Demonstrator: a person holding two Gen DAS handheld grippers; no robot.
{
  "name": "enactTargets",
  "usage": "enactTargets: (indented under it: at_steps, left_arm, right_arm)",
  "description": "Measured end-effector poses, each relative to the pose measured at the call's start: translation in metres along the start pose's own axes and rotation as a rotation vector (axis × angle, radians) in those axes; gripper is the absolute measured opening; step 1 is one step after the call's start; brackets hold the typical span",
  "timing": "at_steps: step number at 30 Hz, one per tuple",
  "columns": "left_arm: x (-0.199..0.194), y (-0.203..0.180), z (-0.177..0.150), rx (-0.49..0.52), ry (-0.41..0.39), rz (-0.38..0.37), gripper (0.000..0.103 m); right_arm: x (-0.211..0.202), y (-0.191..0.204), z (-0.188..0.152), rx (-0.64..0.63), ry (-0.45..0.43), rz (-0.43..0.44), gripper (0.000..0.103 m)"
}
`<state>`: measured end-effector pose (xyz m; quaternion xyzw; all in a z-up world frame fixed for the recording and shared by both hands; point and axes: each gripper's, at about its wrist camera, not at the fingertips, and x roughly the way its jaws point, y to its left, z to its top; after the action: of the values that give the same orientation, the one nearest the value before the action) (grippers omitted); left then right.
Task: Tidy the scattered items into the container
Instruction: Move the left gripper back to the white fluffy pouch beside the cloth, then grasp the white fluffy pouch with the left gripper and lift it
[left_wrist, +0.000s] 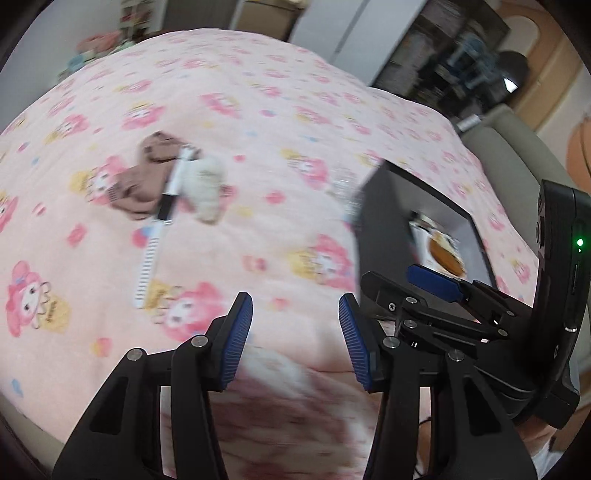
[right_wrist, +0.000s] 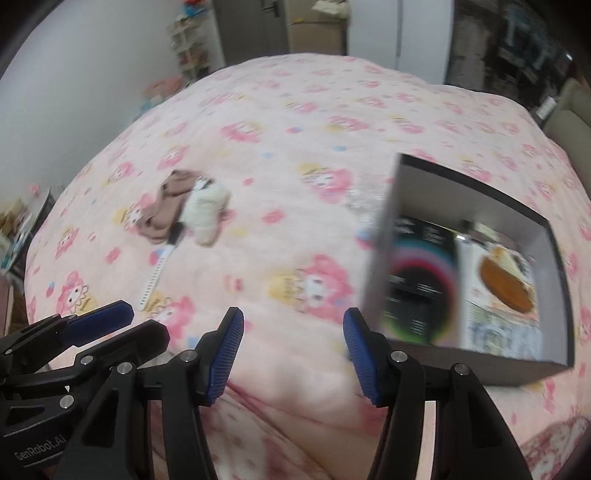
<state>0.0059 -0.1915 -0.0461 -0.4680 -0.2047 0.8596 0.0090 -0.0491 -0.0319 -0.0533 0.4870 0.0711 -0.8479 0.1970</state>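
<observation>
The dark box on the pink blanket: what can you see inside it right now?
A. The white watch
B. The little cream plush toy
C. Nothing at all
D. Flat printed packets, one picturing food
D: the box holds flat printed packets, one picturing food, while the plush toy and watch lie out on the blanket.

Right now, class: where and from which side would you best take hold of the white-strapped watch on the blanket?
Grip the watch probably at its free white strap end, coming from above with the jaws across its width: the strap lies flat and clear, while the dark face is wedged between the brown cloth and cream plush toy.
</observation>
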Motion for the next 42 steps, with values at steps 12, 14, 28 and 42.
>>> enactTargets:
  at_steps: [12,14,28,42]
  left_arm:
    - [0.047,0.092,0.038,-0.183,0.023,-0.018,0.049]
    - [0.061,0.103,0.049,-0.208,0.025,-0.026,0.049]
    - [0.171,0.145,0.115,-0.336,0.145,-0.137,0.049]
    - [0.12,0.103,0.09,-0.279,0.101,-0.14,0.026]
  right_arm:
    - [0.087,0.055,0.043,-0.05,0.118,0.073,0.053]
    - [0.102,0.057,0.051,-0.052,0.131,0.073,0.053]
    - [0.199,0.066,0.087,-0.06,0.211,0.166,0.053]
    - [0.153,0.048,0.079,-0.005,0.169,0.299,0.04]
